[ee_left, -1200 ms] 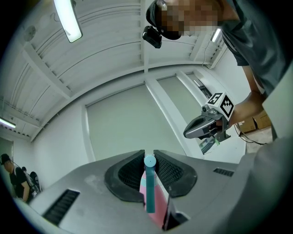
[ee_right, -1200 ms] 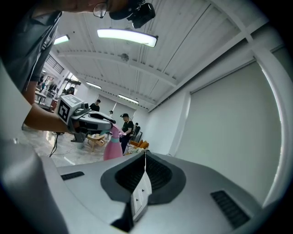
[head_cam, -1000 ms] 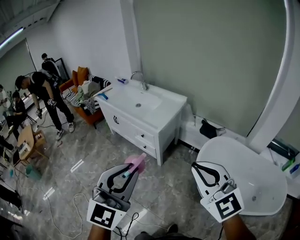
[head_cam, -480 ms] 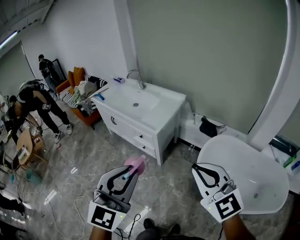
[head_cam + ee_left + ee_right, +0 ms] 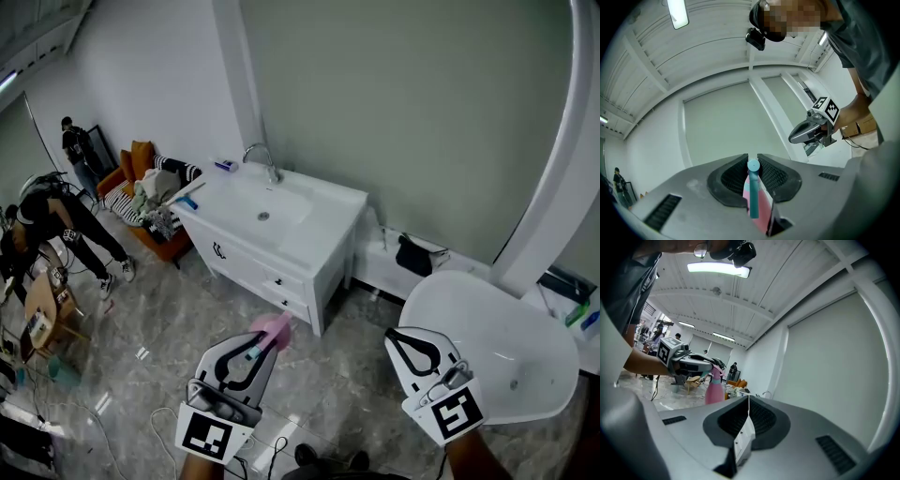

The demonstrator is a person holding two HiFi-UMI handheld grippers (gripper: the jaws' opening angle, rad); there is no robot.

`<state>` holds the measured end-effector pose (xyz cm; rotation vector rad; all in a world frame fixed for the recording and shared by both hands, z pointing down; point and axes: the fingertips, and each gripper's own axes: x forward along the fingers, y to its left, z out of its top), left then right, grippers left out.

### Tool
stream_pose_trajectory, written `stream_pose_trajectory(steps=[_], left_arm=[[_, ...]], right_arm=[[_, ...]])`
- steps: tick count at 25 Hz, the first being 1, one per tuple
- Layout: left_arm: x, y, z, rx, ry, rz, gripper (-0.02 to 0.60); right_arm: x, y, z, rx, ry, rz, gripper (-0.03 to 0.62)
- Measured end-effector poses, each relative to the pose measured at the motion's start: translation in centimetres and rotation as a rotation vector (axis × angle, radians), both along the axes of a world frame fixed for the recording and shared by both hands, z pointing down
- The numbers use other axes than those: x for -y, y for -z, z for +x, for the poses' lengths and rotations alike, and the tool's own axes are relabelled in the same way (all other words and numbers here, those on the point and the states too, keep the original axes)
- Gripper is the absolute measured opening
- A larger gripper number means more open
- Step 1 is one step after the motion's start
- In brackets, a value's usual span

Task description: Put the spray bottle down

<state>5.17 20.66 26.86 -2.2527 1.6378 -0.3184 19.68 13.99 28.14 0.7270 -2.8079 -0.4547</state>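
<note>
A pink spray bottle [image 5: 272, 329] with a teal neck sticks out of my left gripper [image 5: 251, 352], which is shut on it low in the head view, above the grey tiled floor. In the left gripper view the teal neck [image 5: 753, 187] sits between the two black pads, with the pink body [image 5: 762, 207] behind it. My right gripper [image 5: 412, 349] is held at the lower right, jaws together with nothing in them. The right gripper view shows its pads [image 5: 759, 420] closed and, off to the left, the left gripper [image 5: 693, 363] carrying the pink bottle [image 5: 714, 389].
A white vanity cabinet [image 5: 281, 253] with a sink and faucet [image 5: 258, 155] stands against the wall ahead. A white oval basin [image 5: 525, 347] lies at the right. An orange sofa [image 5: 141, 183] piled with clothes and people [image 5: 47, 225] are at the far left. Cables trail on the floor.
Both grippers have stayed almost still. The head view has shifted slightly, so the cabinet sits a little lower-left, and the person at the left has bent down and moved farther left.
</note>
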Motion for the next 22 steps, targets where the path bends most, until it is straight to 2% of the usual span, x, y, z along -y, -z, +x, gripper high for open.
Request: stream_pose_trajectory(steps=[10, 19, 22], left_arm=[[2.0, -1.1, -3.0, -0.006, -0.045, -0.011, 0.058], [3.0, -0.9, -6.1, -0.042, -0.063, -0.011, 0.058], [2.7, -1.2, -6.6, -0.024, -0.08, -0.003, 0.058]], right_arm=[[1.6, -0.8, -2.8, -0.035, -0.036, -0.002, 0.009], [2.4, -0.2, -6.2, -0.046, -0.048, 0.003, 0.011], [2.1, -0.4, -6.8, -0.062, -0.054, 0.005, 0.011]])
